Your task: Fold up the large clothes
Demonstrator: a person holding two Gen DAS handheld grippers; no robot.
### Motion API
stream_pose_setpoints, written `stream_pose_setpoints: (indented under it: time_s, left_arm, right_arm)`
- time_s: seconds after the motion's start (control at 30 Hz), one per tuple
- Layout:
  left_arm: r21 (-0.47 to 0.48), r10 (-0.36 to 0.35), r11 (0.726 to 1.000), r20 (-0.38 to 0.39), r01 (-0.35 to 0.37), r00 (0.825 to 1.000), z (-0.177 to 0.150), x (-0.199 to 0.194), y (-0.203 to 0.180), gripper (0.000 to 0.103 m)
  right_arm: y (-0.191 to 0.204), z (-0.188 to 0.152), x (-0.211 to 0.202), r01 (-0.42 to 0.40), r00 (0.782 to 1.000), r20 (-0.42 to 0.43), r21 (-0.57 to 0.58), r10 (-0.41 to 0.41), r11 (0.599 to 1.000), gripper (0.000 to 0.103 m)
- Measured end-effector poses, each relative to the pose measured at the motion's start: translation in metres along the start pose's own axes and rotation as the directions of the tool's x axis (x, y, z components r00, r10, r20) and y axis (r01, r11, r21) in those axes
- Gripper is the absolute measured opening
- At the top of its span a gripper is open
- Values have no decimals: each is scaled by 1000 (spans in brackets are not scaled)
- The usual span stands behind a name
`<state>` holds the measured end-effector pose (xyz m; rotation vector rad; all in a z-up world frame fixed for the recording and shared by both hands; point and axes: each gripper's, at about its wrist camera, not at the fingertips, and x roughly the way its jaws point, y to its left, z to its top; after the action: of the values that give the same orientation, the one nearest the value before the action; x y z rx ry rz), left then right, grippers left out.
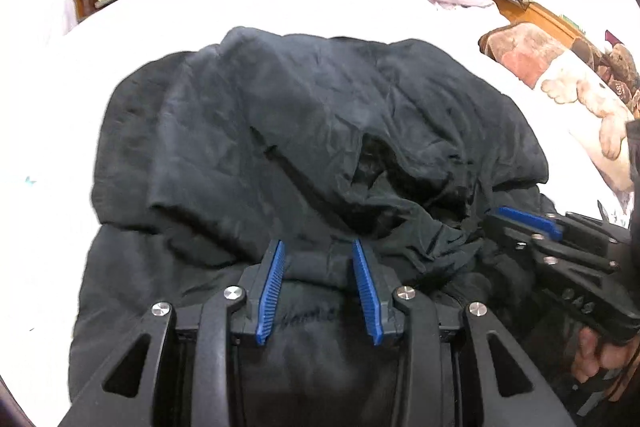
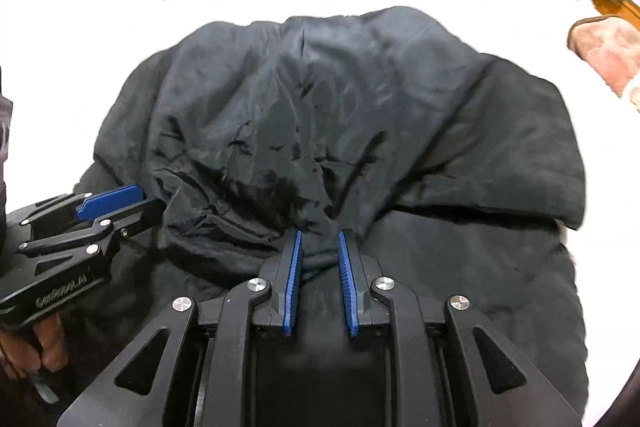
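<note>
Left gripper (image 1: 319, 247) and right gripper (image 2: 320, 237), side by side, each pinch a fold of black jacket (image 1: 300, 115) spread ahead on the white bed (image 1: 280, 7)

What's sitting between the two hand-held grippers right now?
Only bunched folds of the black coat: in the left wrist view it fills the stretch from the left hand-held gripper to the right hand-held gripper.

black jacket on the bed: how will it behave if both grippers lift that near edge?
Probably floppy: the black jacket lies in soft creases and slumps over itself on the bed. Its faint sheen suggests slick fabric, so the fold between the left gripper fingers may slip. Its puffy bulk hints at some weight; expect sag between it and the right gripper.
</note>
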<state>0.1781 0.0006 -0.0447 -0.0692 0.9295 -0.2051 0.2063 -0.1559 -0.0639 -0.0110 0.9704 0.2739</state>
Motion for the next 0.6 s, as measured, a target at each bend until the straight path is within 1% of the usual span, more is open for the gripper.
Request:
stream_pose_setpoints:
  time_s: [0.03, 0.1, 0.17, 0.3, 0.47, 0.6]
  left_arm:
    - [-8, -2, 1000, 13, 2, 1000, -2, -10, 0, 38]
    - [-22, 4, 1000, 37, -3, 999, -8, -31, -1, 38]
    - [-34, 5, 999, 61, -3, 998, -16, -54, 0, 38]
    - [-36, 37, 999, 104, -33, 994, -37, -94, 2, 38]
    - [-42, 50, 998, 124, -45, 991, -62, -132, 5, 39]
    - [-23, 68, 998, 134, -66, 989, -84, -156, 6, 39]
  right_arm:
    - [-1, -2, -10, 1, 1000, 13, 10, -1, 1000, 26]
    - [-1, -8, -31, 3, 999, 38, 23, -4, 1000, 29]
    - [1, -18, -54, 18, 998, 64, 21, -19, 1000, 29]
    - [3, -38, -86, 18, 996, 89, 14, -19, 1000, 29]
    - [5, -69, -126, 29, 993, 115, 9, -30, 1000, 29]
    - [6, -89, -152, 37, 990, 132, 12, -38, 999, 30]
